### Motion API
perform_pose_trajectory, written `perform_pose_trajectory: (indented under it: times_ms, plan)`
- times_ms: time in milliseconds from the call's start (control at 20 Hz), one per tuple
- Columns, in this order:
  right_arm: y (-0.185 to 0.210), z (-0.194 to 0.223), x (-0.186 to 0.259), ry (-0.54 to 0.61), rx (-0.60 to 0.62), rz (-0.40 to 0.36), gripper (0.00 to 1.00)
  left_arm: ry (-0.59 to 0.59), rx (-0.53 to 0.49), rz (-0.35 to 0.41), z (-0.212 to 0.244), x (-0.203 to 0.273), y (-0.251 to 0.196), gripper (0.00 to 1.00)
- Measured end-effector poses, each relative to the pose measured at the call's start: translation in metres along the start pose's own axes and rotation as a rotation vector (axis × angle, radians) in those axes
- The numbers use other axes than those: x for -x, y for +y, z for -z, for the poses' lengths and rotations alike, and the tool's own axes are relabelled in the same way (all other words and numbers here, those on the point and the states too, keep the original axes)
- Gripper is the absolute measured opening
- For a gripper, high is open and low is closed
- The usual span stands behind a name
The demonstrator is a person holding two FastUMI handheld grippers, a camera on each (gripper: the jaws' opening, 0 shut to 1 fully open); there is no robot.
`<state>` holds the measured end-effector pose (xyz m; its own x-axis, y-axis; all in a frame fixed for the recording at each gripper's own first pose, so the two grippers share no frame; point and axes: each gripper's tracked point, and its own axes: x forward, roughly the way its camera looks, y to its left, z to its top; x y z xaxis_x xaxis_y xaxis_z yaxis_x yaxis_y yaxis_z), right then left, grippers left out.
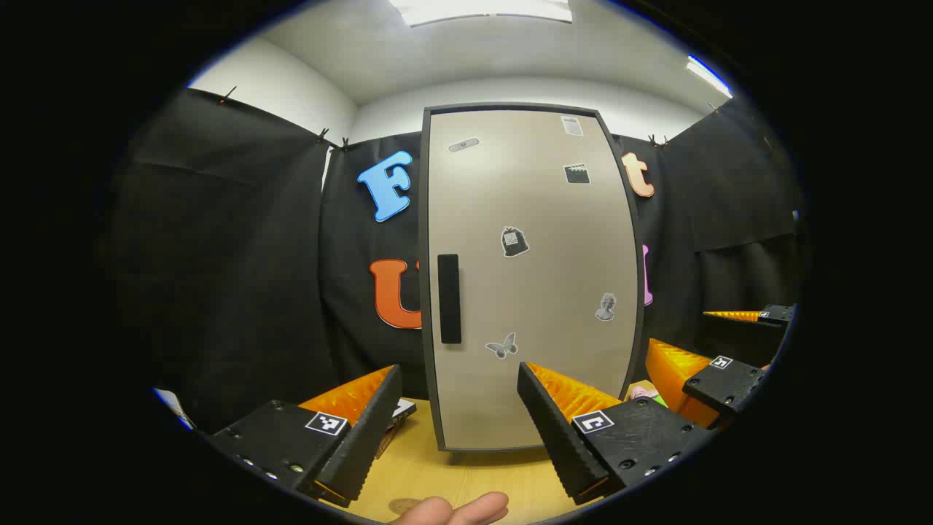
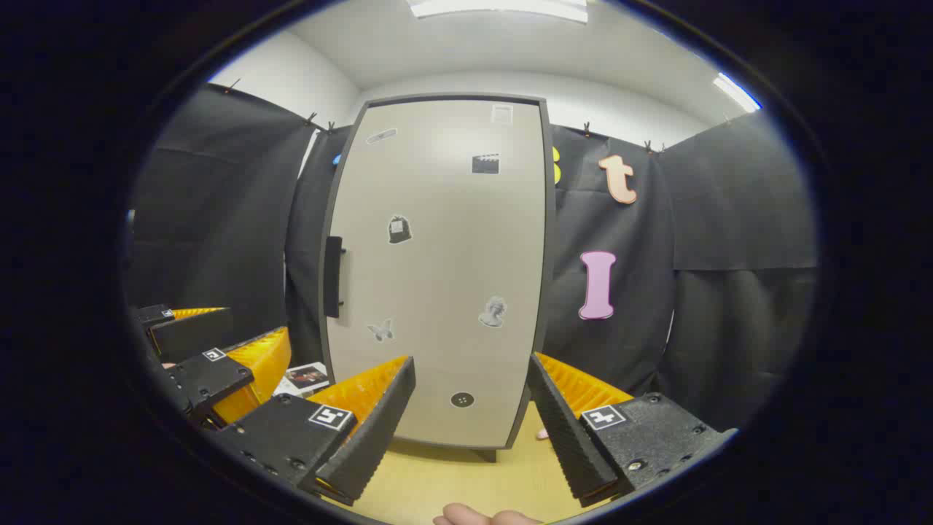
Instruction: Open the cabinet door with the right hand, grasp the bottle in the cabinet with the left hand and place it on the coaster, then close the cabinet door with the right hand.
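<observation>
Cabinet door stands closed on your tabletop; your left hand-held gripper and right hand-held gripper are both spread, holding nothing.

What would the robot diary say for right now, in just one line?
stage: start, nothing grasped | cabinet door: closed | handle: untouched | left gripper: jaws open | right gripper: jaws open, facing door

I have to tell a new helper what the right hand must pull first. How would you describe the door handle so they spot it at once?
Find the tall beige cabinet door standing on the wooden table against the black cloth. About halfway up, near its left edge, sits the handle, a plain black upright bar. The door's other marks are small flat stickers; the handle alone is long, solid black and raised.
</observation>
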<state>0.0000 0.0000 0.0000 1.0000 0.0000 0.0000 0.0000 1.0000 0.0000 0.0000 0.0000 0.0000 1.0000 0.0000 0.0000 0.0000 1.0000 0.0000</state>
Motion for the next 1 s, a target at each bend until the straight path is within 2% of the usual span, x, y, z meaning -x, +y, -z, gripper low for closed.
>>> perform_pose_trajectory:
  times_ms: [600, 850, 1000]
  plan:
    - [-0.003, 0.0, -0.005, 0.003, -0.01, 0.01, 0.99, -0.001, -0.003, 0.008, -0.001, -0.004, -0.002, 0.96]
    - [0.009, 0.003, -0.018, 0.006, -0.003, -0.027, 0.99, -0.008, -0.003, -0.003, -0.003, -0.001, 0.005, 0.96]
    - [0.019, 0.001, -0.035, 0.001, -0.002, -0.053, 0.99, -0.013, -0.024, -0.04, -0.004, 0.004, 0.022, 0.96]
